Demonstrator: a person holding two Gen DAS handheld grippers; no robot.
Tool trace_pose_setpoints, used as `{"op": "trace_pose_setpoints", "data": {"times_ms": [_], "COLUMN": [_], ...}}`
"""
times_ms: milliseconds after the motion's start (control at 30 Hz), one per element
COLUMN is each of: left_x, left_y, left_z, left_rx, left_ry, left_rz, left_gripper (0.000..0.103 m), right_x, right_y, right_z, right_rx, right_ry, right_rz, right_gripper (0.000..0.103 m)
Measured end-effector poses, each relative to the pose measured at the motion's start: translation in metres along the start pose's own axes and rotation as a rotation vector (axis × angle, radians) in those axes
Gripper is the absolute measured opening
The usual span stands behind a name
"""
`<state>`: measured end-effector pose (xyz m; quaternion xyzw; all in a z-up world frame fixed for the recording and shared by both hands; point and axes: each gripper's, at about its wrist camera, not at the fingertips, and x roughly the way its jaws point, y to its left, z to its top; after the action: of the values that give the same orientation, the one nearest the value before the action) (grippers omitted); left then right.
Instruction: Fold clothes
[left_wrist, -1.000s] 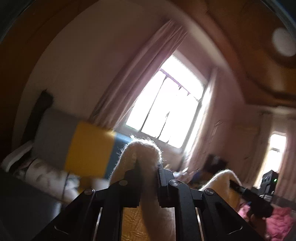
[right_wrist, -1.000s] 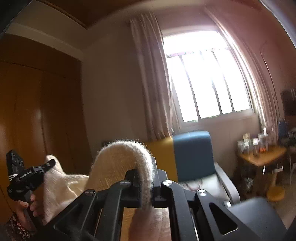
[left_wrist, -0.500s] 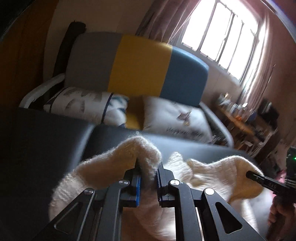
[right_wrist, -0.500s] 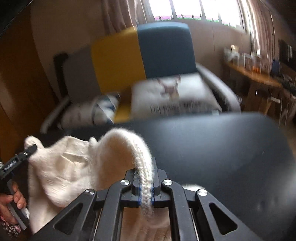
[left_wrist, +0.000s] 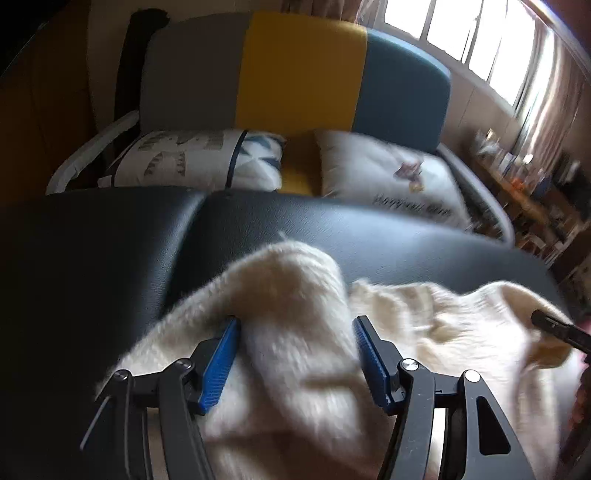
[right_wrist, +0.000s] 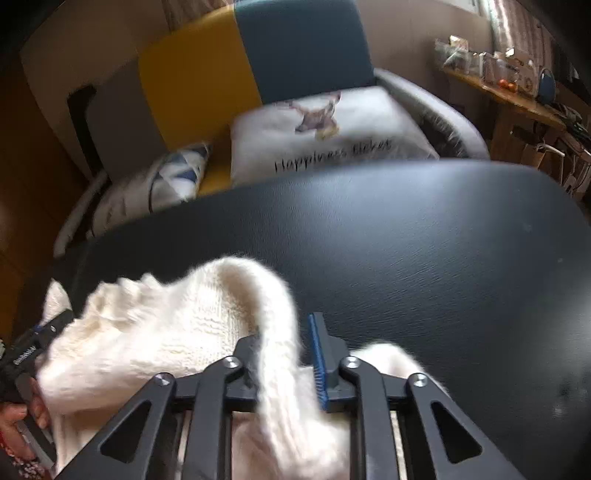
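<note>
**Cream knit being spread on the black padded surface**

While the cream knit garment (left_wrist: 295, 332) is lying bunched on the black padded surface (left_wrist: 92, 258), a raised fold of it is being straddled by the left gripper (left_wrist: 295, 354), whose blue-padded jaws are standing wide apart on either side of the wool, with nothing being clamped. In the right wrist view, the right gripper (right_wrist: 284, 354) is also being seen with its jaws parted: a ridge of the garment (right_wrist: 166, 332) is running up between them, pressed against the left finger, while a gap is being left beside the blue pad of the other. At the left edge of that view the other tool is being gripped by the person's hand (right_wrist: 22, 417), half buried in the knit. Beyond the far edge of the surface, a grey, yellow and blue armchair (left_wrist: 303, 74) is being occupied by a patterned cushion (left_wrist: 192, 162) and a white printed cushion (right_wrist: 325, 129). A cluttered wooden table (right_wrist: 517, 99) is standing to the right.
</note>
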<state>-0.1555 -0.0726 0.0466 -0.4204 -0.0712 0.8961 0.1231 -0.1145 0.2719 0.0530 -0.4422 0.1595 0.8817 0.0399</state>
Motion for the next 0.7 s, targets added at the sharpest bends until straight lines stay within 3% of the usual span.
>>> {"op": "trace_pose_setpoints", "data": {"times_ms": [100, 167, 267, 467, 700], "left_x": [-0.038, -0.062, -0.079, -0.077, -0.047], "left_y": [0.000, -0.011, -0.027, -0.060, -0.072], "left_z": [-0.011, -0.026, -0.056, -0.115, -0.149], "left_rx": [-0.026, 0.007, 0.091, 0.219, 0.274], "left_ry": [-0.037, -0.067, -0.070, -0.003, 0.029], "left_rz": [-0.100, -0.134, -0.124, -0.036, 0.142], "left_gripper": [0.080, 0.086, 0.087, 0.087, 0.089], "right_x": [-0.046, -0.079, -0.115, -0.156, -0.177], "right_y": [-0.012, -0.016, -0.020, -0.016, 0.019], "right_z": [-0.007, -0.023, -0.055, -0.133, -0.201], "right_rx": [0.030, 0.018, -0.009, -0.055, -0.151], "right_ry": [-0.042, -0.054, -0.034, 0.087, 0.178], "right_rz": [0.044, 0.042, 0.026, 0.073, 0.134], "right_gripper": [0.024, 0.025, 0.026, 0.026, 0.026]}}
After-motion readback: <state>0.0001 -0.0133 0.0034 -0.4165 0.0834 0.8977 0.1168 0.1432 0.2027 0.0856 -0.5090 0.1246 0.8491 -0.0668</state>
